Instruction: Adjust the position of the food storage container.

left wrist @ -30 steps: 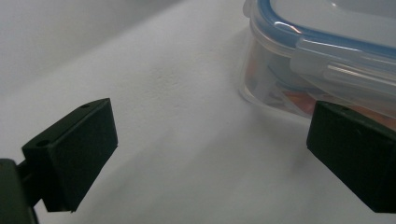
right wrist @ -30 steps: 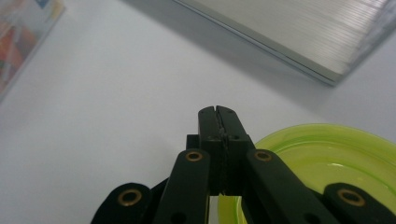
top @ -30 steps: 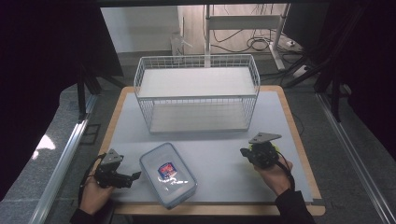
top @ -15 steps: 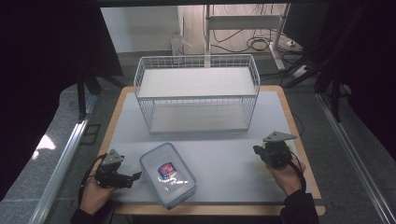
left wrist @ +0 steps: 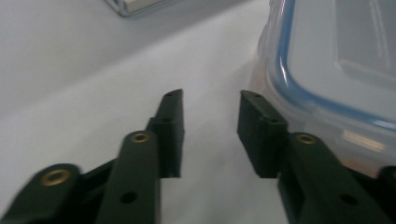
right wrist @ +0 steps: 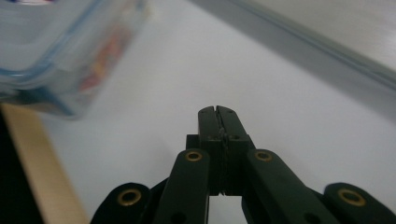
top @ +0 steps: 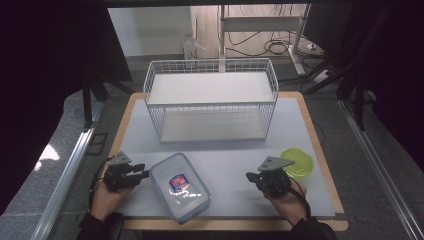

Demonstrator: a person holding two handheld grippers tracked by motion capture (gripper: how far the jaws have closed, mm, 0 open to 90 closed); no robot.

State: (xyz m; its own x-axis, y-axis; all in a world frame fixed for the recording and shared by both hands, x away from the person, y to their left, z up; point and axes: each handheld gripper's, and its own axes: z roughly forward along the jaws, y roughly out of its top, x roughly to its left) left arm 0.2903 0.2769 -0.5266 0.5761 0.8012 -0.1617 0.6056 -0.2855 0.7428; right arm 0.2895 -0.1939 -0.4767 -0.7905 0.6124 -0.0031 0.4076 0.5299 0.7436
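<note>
High view: the clear lidded container (top: 180,187) with a blue seal is lying at about 7 o'clock on the white table mat (top: 225,150), turned diagonally. A red and blue label is sitting on its lid; the writing is too small to read. The left gripper (top: 142,173) is resting in a hand at 8 o'clock, jaws pointing toward 3 o'clock, tips just beside the container's left edge. The right gripper (top: 248,176) is sitting in the other hand at 5 o'clock, pointing toward 9 o'clock, with bare mat between it and the container. A green round lid (top: 300,162) is lying just beside that gripper, on its 2 o'clock side. A white wire basket (top: 211,102) is standing at 12 o'clock, well apart from both tools. Cables and a metal stand are showing on the floor beyond the table.

Left gripper view: the left gripper (left wrist: 210,112) is standing part open, a clear gap between its jaws, gripping nothing. The container (left wrist: 327,65) is rising at 2 o'clock, its blue-edged wall just beside the right-hand jaw; contact cannot be told.

Right gripper view: the right gripper (right wrist: 218,110) is pressed fully closed, jaw faces meeting, nothing between them. The container (right wrist: 60,51) is blurring at 10 o'clock, with red and yellow contents showing through its wall, and open mat lies between.
</note>
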